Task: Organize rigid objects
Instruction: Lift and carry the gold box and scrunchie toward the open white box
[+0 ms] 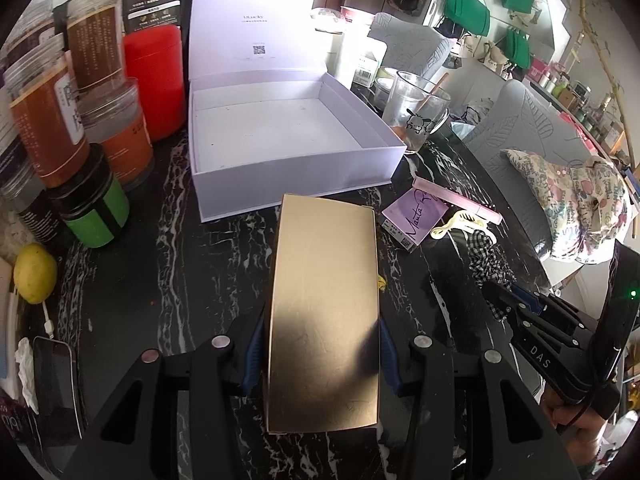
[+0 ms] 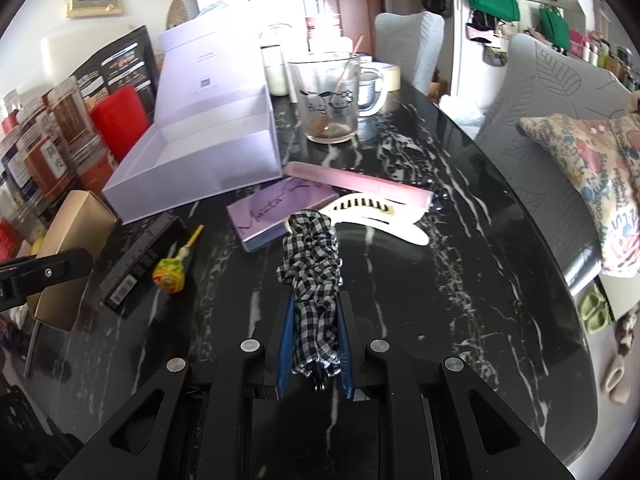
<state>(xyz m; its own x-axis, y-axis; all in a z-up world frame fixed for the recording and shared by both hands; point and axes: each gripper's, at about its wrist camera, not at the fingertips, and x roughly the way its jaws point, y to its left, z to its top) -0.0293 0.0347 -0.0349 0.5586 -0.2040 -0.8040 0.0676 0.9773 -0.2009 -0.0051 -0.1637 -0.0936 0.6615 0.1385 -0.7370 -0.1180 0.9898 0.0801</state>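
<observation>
**Gold box and scrunchie both gripped above the marble table**

The gold box point(image 1: 324, 312) sits clamped between the left gripper point(image 1: 320, 356) pads, tilted downward over the black marble table point(image 1: 168, 272), with the open white box point(image 1: 280, 136) at its 12 o'clock. The right gripper point(image 2: 314, 344) has its jaws narrowed onto a checked scrunchie point(image 2: 312, 264), also angled down.

Only the right wrist view shows the lollipop point(image 2: 170, 274) and black carton point(image 2: 140, 260) at the scrunchie's 9 o'clock, and the cream hair claw point(image 2: 376, 216) at 1 o'clock. Only the left view shows the lemon point(image 1: 35, 274) and jars point(image 1: 96, 212) at 9 o'clock.
</observation>
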